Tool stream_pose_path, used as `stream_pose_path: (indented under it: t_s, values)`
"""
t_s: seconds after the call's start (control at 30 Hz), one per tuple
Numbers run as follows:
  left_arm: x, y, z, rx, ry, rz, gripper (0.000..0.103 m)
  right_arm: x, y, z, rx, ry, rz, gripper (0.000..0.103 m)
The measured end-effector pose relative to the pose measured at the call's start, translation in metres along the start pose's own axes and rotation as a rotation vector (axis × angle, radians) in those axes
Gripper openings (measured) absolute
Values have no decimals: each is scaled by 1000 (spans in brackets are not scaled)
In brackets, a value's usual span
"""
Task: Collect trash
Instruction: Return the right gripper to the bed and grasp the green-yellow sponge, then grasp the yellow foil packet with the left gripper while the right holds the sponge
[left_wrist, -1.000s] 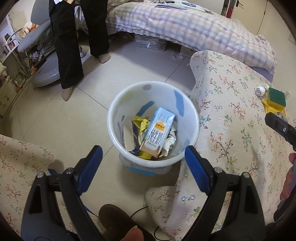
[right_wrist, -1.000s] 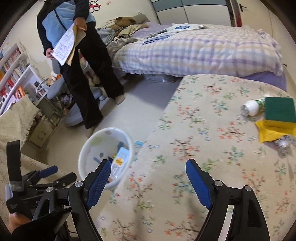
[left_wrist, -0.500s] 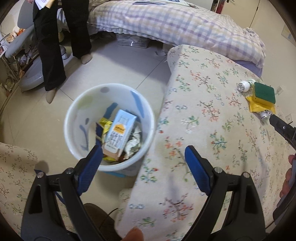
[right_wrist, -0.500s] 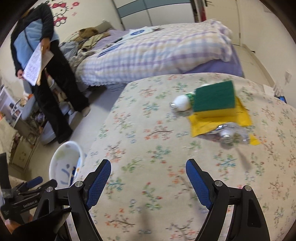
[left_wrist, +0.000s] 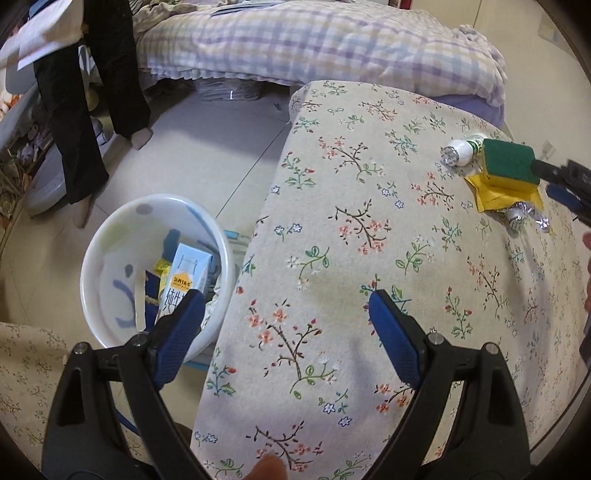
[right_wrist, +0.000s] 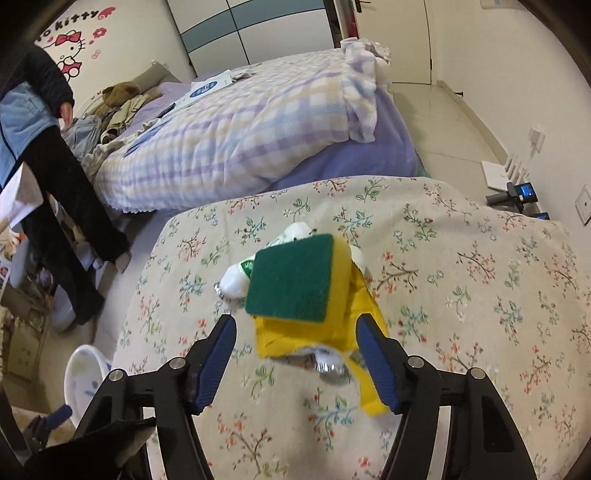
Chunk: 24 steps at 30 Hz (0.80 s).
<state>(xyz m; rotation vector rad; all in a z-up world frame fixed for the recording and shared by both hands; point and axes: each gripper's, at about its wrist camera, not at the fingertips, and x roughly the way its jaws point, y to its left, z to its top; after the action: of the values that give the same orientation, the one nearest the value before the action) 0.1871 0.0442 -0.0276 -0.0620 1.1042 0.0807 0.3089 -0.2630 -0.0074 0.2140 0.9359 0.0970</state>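
Closing in on the last cluster of litter on the flowered tablecloth (right_wrist: 461, 280): right gripper (right_wrist: 299, 356) now hovering just short of a green-and-yellow sponge (right_wrist: 295, 277), jaws just narrowed from wider but not yet pressing on anything, pads flanking the near edge of a yellow wrapper (right_wrist: 317, 332) with a crumpled foil piece (right_wrist: 328, 365) poking out beneath. Swung, within the last second, away from the white waste bin (left_wrist: 110, 236) on the floor at the table's left and across to the far right of the table, where sponge, wrapper, foil and a small white bottle (right_wrist: 236, 280) lie stacked and touching. Left gripper (left_wrist: 284, 325) spread wide and empty, drifted from above the bin to the table's near edge, the bin already loaded with a milk carton (left_wrist: 184, 280) and assorted scraps. Seen from the left wrist camera, the pile sitting well apart from the bin, near the table's right end. Judged from this: dropping done for the previous piece, next pick-up imminent; which item gets pinched first, sponge or wrapper, impossible to tell. Standing bystander (right_wrist: 48, 155) with papers beyond the bin.
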Motion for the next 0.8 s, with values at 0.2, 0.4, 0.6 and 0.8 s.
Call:
stream_pose_path:
  t_s: [0.2,0.4,0.6,0.8]
  values:
    - [-1,-6,0,14,-5,-9,90,31,-7,9,27,56,-57,53]
    - [0,-14,2,30,-7,-23,90,19,-6,3,0,48,2,27]
    - [-4,-33,1,54,-15,-52,90,-42,-23,-15,40,-14,52,25]
    - [-14,-67,-8,116,-37,-77,90,-98,-56,-47,103,-41,44,25]
